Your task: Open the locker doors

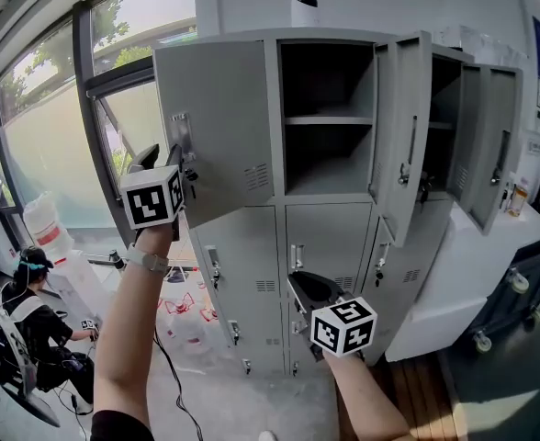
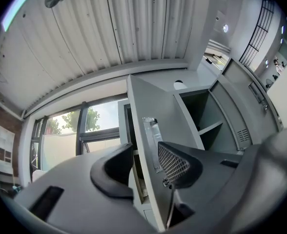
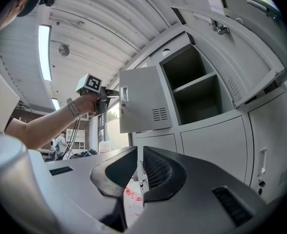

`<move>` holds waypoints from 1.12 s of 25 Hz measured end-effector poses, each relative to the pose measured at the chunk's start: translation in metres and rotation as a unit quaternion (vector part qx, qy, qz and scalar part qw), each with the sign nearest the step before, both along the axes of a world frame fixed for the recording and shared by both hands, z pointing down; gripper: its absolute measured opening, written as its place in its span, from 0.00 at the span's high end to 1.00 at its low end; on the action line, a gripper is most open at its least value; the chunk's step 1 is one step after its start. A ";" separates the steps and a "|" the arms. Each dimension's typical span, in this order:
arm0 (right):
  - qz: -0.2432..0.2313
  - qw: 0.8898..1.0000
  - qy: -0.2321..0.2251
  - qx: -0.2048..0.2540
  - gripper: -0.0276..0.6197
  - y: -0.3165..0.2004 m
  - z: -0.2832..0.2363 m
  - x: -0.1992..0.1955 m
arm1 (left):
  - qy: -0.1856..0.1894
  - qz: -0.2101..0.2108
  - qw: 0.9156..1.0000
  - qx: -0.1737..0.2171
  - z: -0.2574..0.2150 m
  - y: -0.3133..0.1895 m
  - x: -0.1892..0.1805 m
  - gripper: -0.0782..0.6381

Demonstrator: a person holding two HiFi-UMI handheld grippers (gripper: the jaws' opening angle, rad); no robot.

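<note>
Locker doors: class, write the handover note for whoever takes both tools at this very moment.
Left tool: jaws apart, straddling the free edge of the top-left door beside its handle; that door stands open.
Right tool: low in front of the lower doors, jaws nearly together, holding nothing.
Done: the other top doors stand open too.
To do: the lower doors, all shut.

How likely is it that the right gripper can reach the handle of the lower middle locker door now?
Probably yes: the right gripper hangs just below that handle, and nothing stands between them.
</note>
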State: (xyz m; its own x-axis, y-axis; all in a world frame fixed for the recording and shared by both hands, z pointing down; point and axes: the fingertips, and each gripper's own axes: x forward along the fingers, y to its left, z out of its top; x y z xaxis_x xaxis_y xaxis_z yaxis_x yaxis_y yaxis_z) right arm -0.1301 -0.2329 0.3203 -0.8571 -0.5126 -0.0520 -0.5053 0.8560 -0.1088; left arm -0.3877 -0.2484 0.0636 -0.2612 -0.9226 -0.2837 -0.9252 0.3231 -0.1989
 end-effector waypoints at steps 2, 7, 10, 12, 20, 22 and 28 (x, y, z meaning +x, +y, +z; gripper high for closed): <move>0.000 1.000 0.002 0.001 0.86 0.002 0.001 0.002 | 0.007 0.010 1.000 -0.004 0.003 -0.005 -0.002 0.64; 0.009 1.000 0.002 0.004 0.86 -0.003 -0.002 0.009 | 0.031 0.054 0.998 -0.018 0.011 -0.025 -0.003 0.58; 0.013 1.000 0.002 0.006 0.86 -0.006 -0.004 0.011 | 0.034 0.068 0.997 -0.019 0.013 -0.031 0.000 0.57; 0.013 1.000 0.001 0.006 0.86 -0.007 -0.005 0.011 | 0.034 0.072 0.997 -0.017 0.013 -0.031 0.001 0.56; 0.012 1.000 -0.004 0.004 0.86 0.002 -0.006 0.018 | 0.027 0.082 0.996 -0.003 0.011 -0.014 0.025 0.57; 0.012 1.000 -0.004 0.004 0.86 0.007 -0.006 0.025 | 0.021 0.079 0.997 0.000 0.011 -0.006 0.035 0.60; 0.021 1.000 -0.003 0.005 0.86 0.027 -0.003 0.059 | 0.013 0.073 0.997 0.010 0.012 0.016 0.072 0.68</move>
